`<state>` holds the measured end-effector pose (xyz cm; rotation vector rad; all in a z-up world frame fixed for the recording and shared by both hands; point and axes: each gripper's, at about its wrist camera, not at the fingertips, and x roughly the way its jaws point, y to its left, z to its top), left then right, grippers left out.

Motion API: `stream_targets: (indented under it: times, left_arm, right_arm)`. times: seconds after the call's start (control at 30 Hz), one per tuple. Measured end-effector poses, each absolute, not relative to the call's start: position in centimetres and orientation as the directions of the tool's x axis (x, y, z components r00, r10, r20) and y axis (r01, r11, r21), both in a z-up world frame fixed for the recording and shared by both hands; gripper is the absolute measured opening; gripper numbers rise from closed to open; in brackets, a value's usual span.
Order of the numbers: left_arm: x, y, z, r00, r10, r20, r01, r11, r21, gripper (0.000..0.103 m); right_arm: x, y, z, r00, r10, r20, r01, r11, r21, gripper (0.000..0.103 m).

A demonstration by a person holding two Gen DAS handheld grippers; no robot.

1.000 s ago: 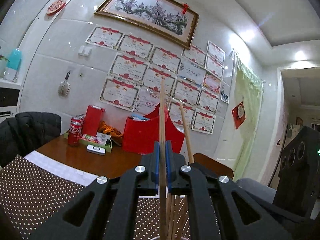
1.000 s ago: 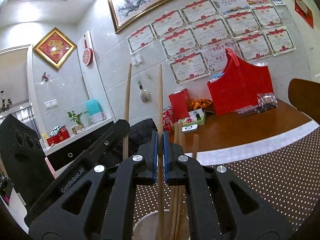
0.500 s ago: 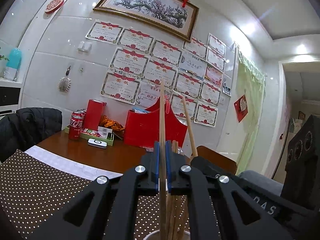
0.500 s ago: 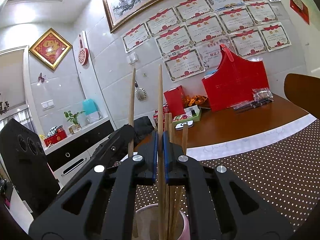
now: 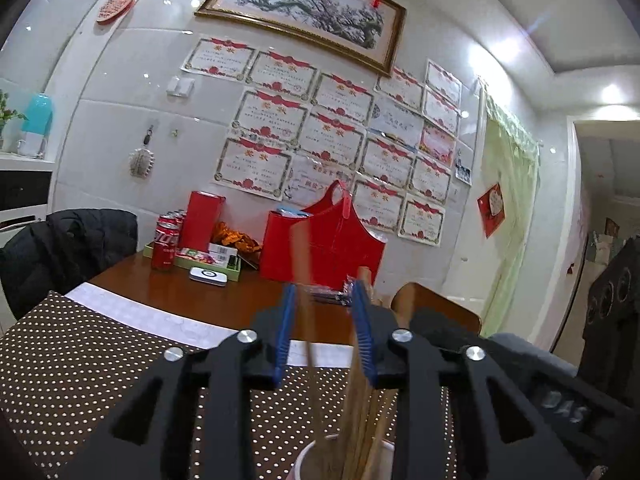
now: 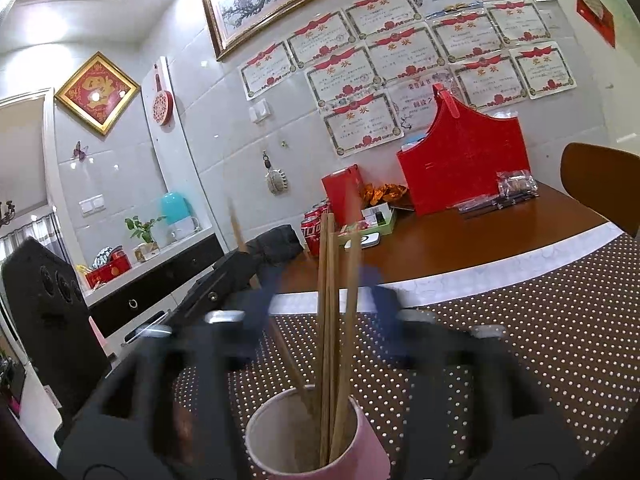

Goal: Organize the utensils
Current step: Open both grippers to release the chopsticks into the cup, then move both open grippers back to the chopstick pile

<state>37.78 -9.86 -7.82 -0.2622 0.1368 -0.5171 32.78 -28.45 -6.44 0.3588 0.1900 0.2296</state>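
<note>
Chopsticks [image 6: 326, 320] upright in pink cup [image 6: 360, 440] on dotted tablecloth [image 6: 540, 340], tiled wall [image 6: 192, 152] behind.

A home dining room, white tiled wall [image 5: 120, 128] full of award papers [image 5: 264, 116], a big framed tree picture [image 5: 304, 8], wooden table [image 6: 460, 240] with soda cans [image 5: 164, 246] (red ones), snacks, a spotty tablecloth [image 6: 540, 340]
</note>
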Motion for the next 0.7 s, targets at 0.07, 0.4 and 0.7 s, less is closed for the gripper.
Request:
stream_targets:
  times: [0.07, 0.4, 0.7]
  left_arm:
    - [37.6, -9.6, -7.7, 0.863, -0.501, -0.074, 0.463, 0.84, -0.285, 0.047]
    - [34.0, -8.2, -5.4, 0.879, -0.47, -0.084, 0.441, 0.866, -0.234, 0.084]
    - [28.0, -7.0, -3.3, 0.896, -0.399, -0.195, 0.383, 0.917, -0.116, 0.09]
  right_arm:
    - [32.4, -28.7, -6.3, 0.956, 0.254, -0.145, -0.187, 0.911, 0.367, 0.07]
    - [29.2, -30.1, -4.5, 0.962, 0.232, -0.147, -0.158, 0.905, 0.394, 0.097]
    - [23.7, -30.4, -2.6, 0.952, 0.198, -0.232, -0.103, 0.925, 0.365, 0.097]
